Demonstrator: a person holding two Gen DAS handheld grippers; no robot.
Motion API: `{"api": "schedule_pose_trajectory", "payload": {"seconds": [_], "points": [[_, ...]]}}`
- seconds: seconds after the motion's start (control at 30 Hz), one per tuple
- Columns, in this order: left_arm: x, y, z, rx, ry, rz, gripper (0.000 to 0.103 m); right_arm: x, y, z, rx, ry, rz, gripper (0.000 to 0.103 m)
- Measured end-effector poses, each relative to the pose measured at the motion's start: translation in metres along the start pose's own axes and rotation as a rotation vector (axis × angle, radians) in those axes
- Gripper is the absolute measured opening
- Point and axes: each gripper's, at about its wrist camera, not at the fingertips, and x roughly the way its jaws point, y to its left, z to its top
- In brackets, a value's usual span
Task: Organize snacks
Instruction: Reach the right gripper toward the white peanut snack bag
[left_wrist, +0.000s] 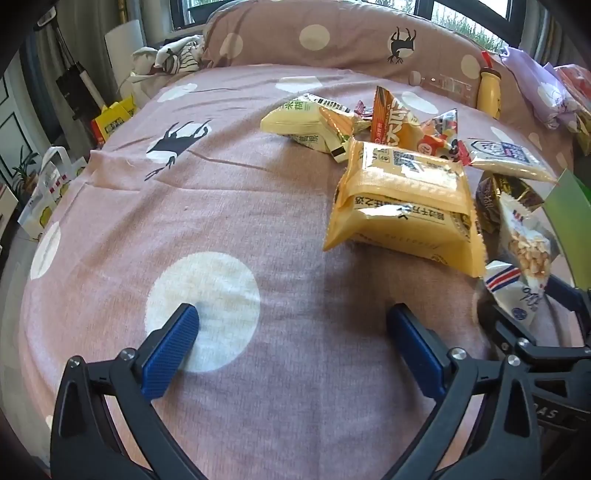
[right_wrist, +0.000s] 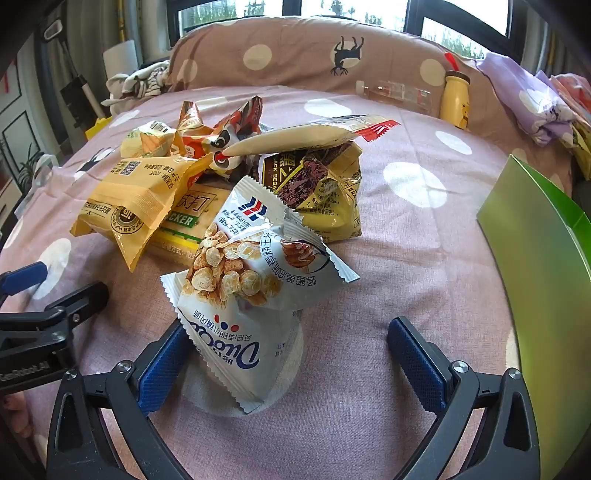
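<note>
**Both jaws apart above the snack pile**

Jaws stand wide on the left gripper, only bedsheet between them. The right gripper gapes too, a white snack packet lying between its fingers, beside the left one. Only the right wrist view shows the cracker pack, half buried mid-frame. The green box is cut off at the right edge.

Left gripper fingers wide apart over pink bedsheet, orange snack packet just beyond.
</note>
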Motion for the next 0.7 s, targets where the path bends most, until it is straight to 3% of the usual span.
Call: {"api": "schedule_pose_trajectory", "payload": {"seconds": [0.13, 0.27, 0.33, 0.5, 0.6, 0.7], "points": [[-0.017, 0.006, 0.006, -0.045, -0.044, -0.074, 0.101, 0.0, -0.002, 0.002, 0.023, 0.019, 0.002, 0.102], [-0.038, 0.007, 0.013, -0.056, -0.117, -0.147, 0.101, -0.019, -0.017, 0.001, 0.145, 0.055, 0.03, 0.102], [-0.048, 0.003, 0.018, -0.051, -0.126, -0.202, 0.101, -0.045, -0.029, 0.0, 0.216, 0.001, 0.071, 0.102], [-0.067, -0.011, 0.026, -0.049, -0.126, -0.372, 0.097, -0.094, -0.046, 0.024, 0.322, -0.064, 0.054, 0.102], [-0.075, -0.03, 0.035, -0.003, -0.102, -0.456, 0.09, -0.11, -0.056, 0.039, 0.42, -0.082, 0.134, 0.102], [-0.077, -0.053, 0.039, 0.06, -0.108, -0.446, 0.085, -0.112, -0.064, 0.058, 0.466, -0.114, 0.227, 0.102]]}}
